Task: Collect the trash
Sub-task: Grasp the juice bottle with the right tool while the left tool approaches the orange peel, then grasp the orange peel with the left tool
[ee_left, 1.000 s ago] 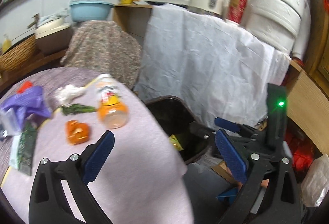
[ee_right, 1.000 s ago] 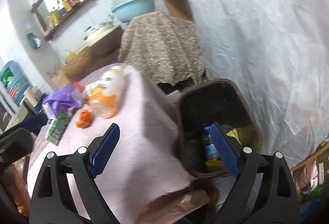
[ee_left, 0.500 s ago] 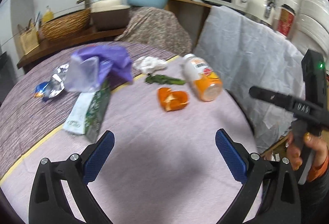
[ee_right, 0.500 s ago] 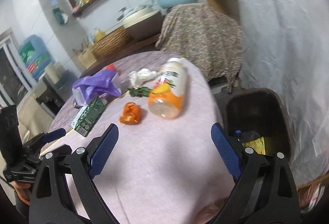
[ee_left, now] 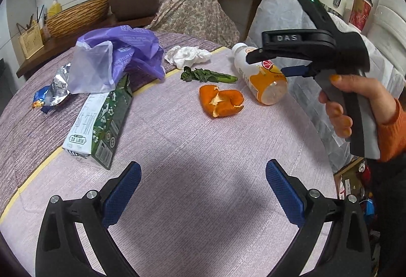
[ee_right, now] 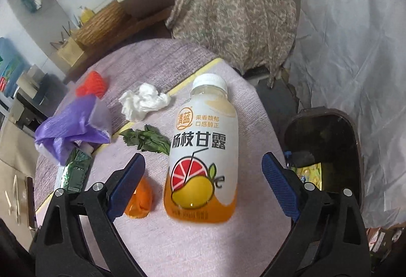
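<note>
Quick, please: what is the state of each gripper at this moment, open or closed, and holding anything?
Left gripper: open, holding nothing, above the bare tablecloth.
Right gripper: open, holding nothing; its jaws are on either side of the juice bottle lying there.

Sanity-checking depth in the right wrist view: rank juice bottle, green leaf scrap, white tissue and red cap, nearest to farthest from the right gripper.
From the right gripper:
1. Juice bottle, lying between the open fingers, cap pointing away.
2. Green leaf scrap, just left of the bottle.
3. White tissue, farther back on the left.
4. Red cap, farthest, at the far left.
</note>
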### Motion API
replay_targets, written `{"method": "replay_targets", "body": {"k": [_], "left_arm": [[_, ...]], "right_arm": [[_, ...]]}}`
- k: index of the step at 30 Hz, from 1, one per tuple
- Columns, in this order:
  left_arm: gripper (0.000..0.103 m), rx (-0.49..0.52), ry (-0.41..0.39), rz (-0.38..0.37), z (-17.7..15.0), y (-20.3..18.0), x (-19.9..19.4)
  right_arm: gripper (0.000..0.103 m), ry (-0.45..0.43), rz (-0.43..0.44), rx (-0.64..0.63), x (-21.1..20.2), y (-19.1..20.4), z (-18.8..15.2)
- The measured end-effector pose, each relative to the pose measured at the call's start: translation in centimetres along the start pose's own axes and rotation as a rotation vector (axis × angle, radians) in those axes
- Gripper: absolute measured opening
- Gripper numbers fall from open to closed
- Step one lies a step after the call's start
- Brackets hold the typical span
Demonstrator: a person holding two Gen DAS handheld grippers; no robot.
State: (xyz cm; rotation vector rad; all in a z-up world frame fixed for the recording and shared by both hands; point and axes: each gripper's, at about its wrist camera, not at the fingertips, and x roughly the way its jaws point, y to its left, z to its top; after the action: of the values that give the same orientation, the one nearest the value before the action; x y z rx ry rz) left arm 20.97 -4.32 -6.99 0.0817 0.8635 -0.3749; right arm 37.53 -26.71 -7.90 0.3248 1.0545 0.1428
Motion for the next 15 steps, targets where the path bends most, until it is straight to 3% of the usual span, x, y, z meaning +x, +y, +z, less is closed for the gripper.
{"method": "replay_targets", "body": {"k": [2,5,8,15], "left_arm": [[0.097,0.005,0.008,0.010,0.2,-0.1,0.4],[0.097,0.009,0.025,0.018,0.7,-0.3,1.2],[0.097,0.023,0.042,0.040,1.3,-0.5,2.2],[0.097,0.019,0.070,0.065,3.4,-1.2,4.9]], "right_arm": [[0.092,0.028,-0.013,-0.011,0.9,0.3,0.3],[0.080,0.071,-0.019,0.002,1.9,-0.1,0.5],[0.062,0.097,0.040,0.060,2.5,-1.1,0.5],[0.062,0.068,0.121,0.073,1.6,-2.3,-0.7]]}}
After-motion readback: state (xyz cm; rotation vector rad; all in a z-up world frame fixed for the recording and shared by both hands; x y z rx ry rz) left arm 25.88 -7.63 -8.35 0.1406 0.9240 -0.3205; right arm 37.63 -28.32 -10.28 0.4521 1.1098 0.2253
